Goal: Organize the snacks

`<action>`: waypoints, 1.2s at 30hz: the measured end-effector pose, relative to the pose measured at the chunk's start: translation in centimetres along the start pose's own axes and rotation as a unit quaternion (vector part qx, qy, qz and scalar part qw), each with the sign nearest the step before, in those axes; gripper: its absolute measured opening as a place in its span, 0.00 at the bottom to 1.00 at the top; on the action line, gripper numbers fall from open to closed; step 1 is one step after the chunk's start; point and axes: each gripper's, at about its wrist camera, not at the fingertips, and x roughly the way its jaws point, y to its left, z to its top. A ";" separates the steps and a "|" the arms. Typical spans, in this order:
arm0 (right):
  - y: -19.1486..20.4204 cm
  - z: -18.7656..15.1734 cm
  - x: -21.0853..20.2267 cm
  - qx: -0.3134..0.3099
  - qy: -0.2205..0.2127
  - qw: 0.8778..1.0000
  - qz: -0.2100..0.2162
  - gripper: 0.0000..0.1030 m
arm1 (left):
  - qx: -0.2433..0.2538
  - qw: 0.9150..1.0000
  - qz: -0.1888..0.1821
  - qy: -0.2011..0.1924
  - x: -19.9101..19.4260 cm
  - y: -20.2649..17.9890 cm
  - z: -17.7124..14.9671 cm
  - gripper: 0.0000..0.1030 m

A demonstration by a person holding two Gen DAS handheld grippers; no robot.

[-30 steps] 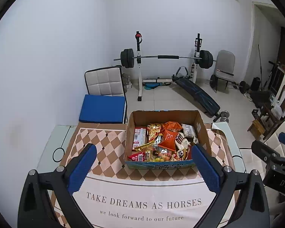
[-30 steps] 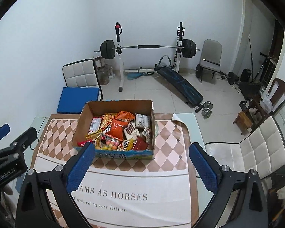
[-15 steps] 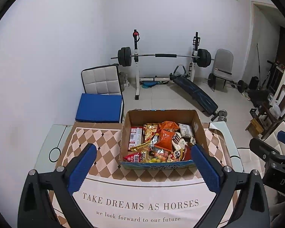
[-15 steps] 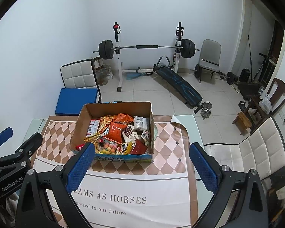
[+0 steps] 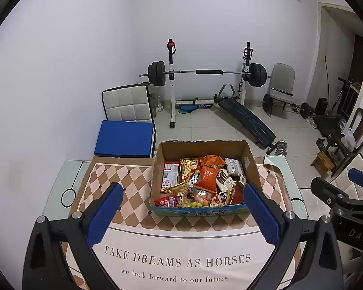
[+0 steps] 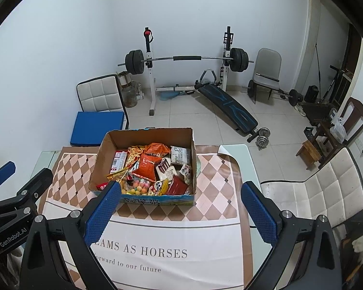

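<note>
An open cardboard box [image 5: 250, 163] [image 6: 101, 154] full of mixed snack packets stands at the far side of the table. An orange chip bag [image 5: 207, 177] [image 6: 147, 165] lies on top, with a red packet [image 5: 168, 200] at the near left corner. My left gripper [image 5: 181, 203] is open and empty, held above the table short of the box. My right gripper [image 6: 180, 200] is open and empty, above the table to the right of the box's front. Each gripper shows at the edge of the other's view.
The table carries a checkered cloth with printed text [image 5: 176, 261] [image 6: 155, 251]. Beyond it are a white chair with a blue cushion [image 5: 124, 137], a barbell rack [image 5: 205, 72] and an incline bench [image 5: 246, 118]. A white chair [image 6: 321, 188] stands at the right.
Both grippers have drifted slightly, so the box sits a little more left in both views. Both stay open and empty.
</note>
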 end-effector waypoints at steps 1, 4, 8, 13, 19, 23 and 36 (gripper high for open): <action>0.1 -0.2 -0.1 0.001 0.000 1.000 0.000 0.98 | 0.000 1.000 0.000 0.000 0.0 0.0 0.0 0.99; 0.2 -0.7 -0.1 0.004 0.001 1.000 -0.002 0.98 | 0.000 1.000 -0.001 0.001 0.0 0.0 0.0 0.99; 0.3 -1.3 0.0 0.004 0.003 1.000 -0.003 0.98 | 0.000 1.000 -0.001 0.001 -0.1 0.0 -0.1 0.99; 0.2 -2.1 -0.2 0.007 0.004 1.000 -0.003 0.98 | -0.002 1.000 -0.002 0.000 -0.2 -0.1 -0.2 0.99; 0.3 -2.1 -0.5 0.006 0.002 1.000 -0.006 0.98 | -0.002 1.000 -0.001 0.000 -0.3 -0.2 -0.3 0.99; 0.3 -2.1 -0.5 0.004 0.002 1.000 -0.006 0.98 | -0.002 1.000 -0.001 0.001 -0.4 -0.3 -0.3 0.99; 0.2 -1.9 -0.8 0.004 0.002 1.000 -0.007 0.98 | 0.000 1.000 -0.005 -0.001 -0.6 0.0 -0.8 0.99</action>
